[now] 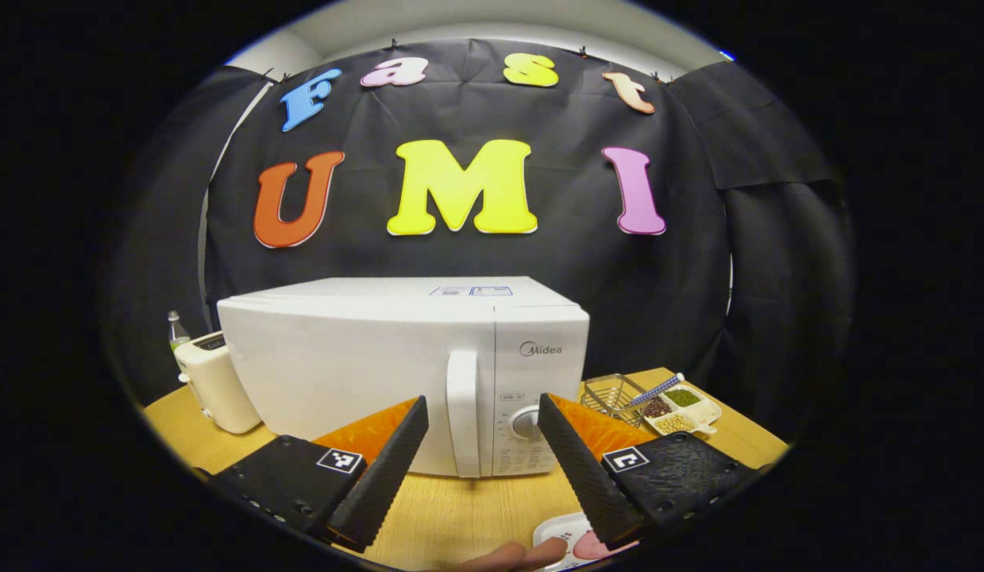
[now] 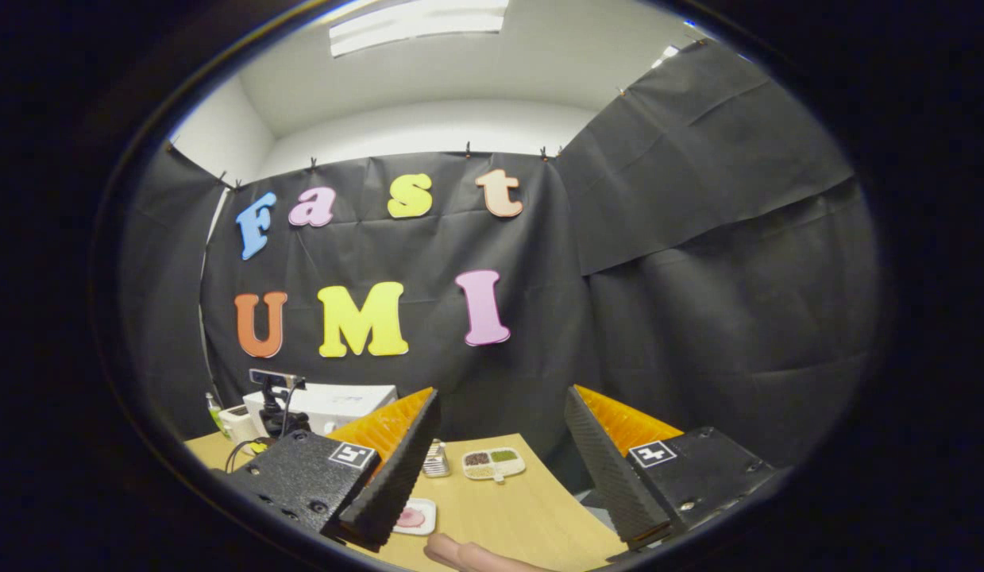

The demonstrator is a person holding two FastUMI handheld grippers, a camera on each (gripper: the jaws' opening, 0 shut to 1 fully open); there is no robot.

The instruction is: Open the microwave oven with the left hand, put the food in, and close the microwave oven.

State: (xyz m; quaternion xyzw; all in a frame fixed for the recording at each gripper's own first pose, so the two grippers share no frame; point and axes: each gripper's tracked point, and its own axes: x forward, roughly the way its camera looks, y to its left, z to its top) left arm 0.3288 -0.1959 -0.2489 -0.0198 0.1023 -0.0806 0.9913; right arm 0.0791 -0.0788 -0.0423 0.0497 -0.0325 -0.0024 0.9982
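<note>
Step in hand: reaching for the door handle (image 1: pixel 462 413) of the microwave oven (image 1: pixel 404 369), whose door looks closed.
Left gripper (image 1: pixel 480 417): released, fingers spread wide with nothing between them; the handle stands straight ahead, just left of the midline between the fingertips, and apart from both.
Right gripper (image 2: pixel 499 409): released and empty, raised, facing the black cloth wall.
Food: a pink item on a small white plate (image 1: pixel 567 531) lies on the table (image 1: pixel 460 516), low and just behind the left gripper's right finger; a person's fingertip (image 1: pixel 531 554) rests beside it.
Doing it well: by judgement, the left gripper should advance so the upright handle sits between the fingers, clench on its middle, then pull along the door's arc, the hinge probably being on the far left.
Left gripper view alone: the handle, the dial (image 1: pixel 526 422), a toaster (image 1: pixel 214 381) to the oven's left, a wire basket (image 1: pixel 611 393) and a divided dish of beans (image 1: pixel 682 409) to its right.
Right gripper view alone: the ceiling light, and the oven (image 2: pixel 333 401) far off to the left behind a small camera on a stand (image 2: pixel 275 397).
</note>
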